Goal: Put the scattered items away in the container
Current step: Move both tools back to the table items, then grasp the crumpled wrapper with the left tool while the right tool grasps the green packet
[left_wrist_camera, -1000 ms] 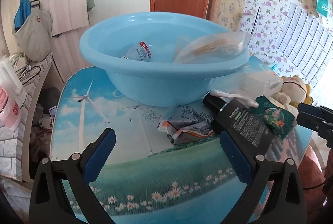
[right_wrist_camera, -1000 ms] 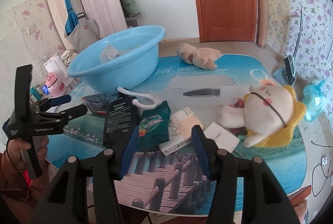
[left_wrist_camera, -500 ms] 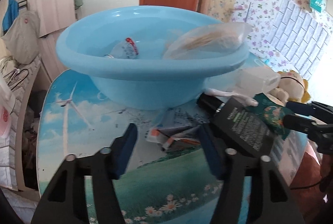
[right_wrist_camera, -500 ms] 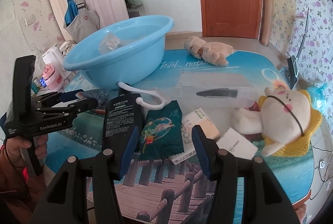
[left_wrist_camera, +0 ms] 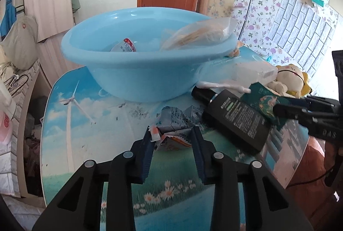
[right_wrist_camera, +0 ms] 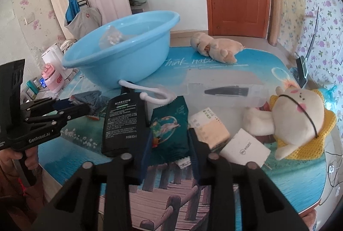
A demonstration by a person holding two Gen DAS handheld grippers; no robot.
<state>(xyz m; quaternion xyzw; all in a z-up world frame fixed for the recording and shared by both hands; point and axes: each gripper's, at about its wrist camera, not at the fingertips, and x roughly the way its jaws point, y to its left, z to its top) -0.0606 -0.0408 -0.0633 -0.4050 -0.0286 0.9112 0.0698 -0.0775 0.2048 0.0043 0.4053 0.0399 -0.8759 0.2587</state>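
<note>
Left claw (left_wrist_camera: 172, 136) has its fingers narrowed around the crumpled wrapper (left_wrist_camera: 171, 128) on the counter (left_wrist_camera: 90, 115), just near of the blue basin (left_wrist_camera: 137, 68); likely grasping. Rightward, right claw (right_wrist_camera: 169, 141) straddles the green sachet (right_wrist_camera: 169, 123), not clamped. Next: squeeze, lift, drop into basin.

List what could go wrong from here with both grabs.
The left tongs straddle a crumpled wrapper; thin and crushed, it may slip out or tear when lifted.
The right tongs flank the green packet, which lies against the black bottle; closing could nudge or drag the bottle.
Both sit close together, so they might collide heading to the basin.
</note>
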